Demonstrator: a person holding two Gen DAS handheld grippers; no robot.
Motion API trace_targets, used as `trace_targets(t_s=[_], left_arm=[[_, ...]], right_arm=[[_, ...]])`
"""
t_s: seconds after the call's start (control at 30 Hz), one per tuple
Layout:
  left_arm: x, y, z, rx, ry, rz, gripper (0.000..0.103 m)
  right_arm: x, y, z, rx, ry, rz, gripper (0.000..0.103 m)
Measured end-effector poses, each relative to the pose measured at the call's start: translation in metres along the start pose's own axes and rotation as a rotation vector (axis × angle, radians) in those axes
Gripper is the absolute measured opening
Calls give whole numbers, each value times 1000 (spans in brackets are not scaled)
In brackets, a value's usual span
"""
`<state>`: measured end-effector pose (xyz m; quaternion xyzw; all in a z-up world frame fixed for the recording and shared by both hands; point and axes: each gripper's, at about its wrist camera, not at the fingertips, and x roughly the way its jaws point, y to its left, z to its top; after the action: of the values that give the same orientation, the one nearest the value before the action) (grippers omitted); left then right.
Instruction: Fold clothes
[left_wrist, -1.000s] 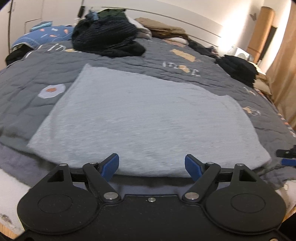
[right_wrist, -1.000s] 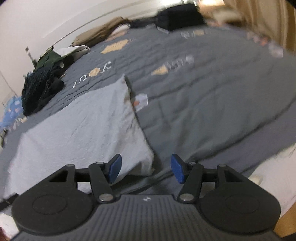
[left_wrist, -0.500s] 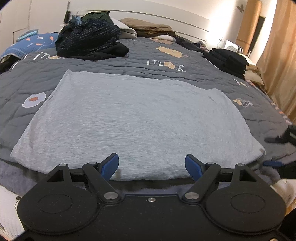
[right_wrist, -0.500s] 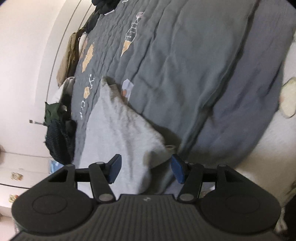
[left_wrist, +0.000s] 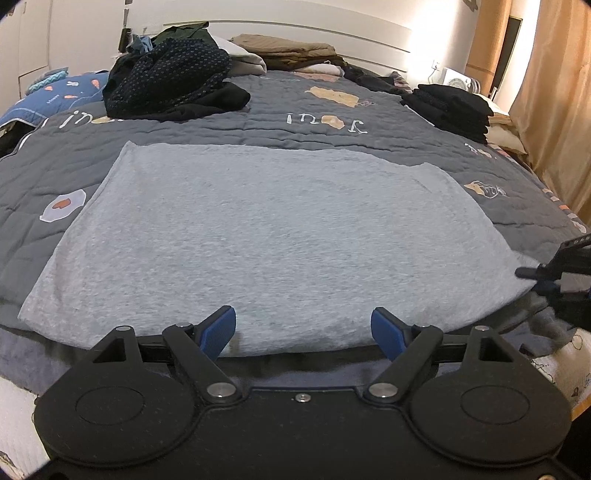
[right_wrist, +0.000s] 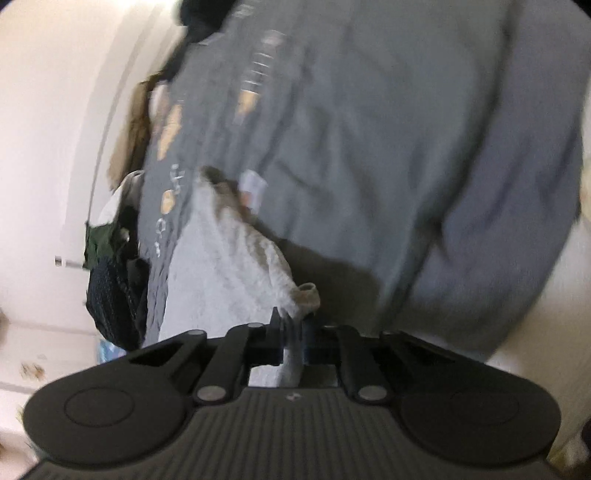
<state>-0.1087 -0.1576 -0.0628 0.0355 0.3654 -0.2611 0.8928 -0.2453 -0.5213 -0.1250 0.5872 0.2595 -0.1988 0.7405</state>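
Here I see the light grey knit garment lying flat, folded to a rectangle, on the dark grey quilted bedspread, its near edge at the foot of the bed. My left gripper hangs just over that near edge, blue pads wide apart and gripping nothing. My right gripper is closing, fabric of the garment's near right corner pinched between its pads; that view is blurred.

The folded garment lies flat on the bed, near its front edge. Behind it on the left sits a heap of clothes; a folded stack is behind on the right. The right gripper is at the garment's right front corner.
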Motion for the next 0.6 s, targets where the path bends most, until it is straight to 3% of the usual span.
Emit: trace_targets(t_s=[0.23, 0.3, 0.4, 0.5, 0.6], left_arm=[[-2, 4, 1, -8, -6, -1, 80], [-2, 6, 1, -12, -7, 0, 80], [-3, 7, 2, -16, -10, -2, 80], [-3, 7, 3, -18, -13, -8, 80], [-3, 6, 4, -16, -14, -14, 80]], right_arm=[[-13, 55, -45, -740, -154, -206, 7], [-7, 49, -45, -737, -116, -255, 8], [-9, 30, -22, -554, -95, -297, 10], [-21, 10, 0, -407, -156, -354, 10], [-30, -1, 9, -321, -161, -310, 10]])
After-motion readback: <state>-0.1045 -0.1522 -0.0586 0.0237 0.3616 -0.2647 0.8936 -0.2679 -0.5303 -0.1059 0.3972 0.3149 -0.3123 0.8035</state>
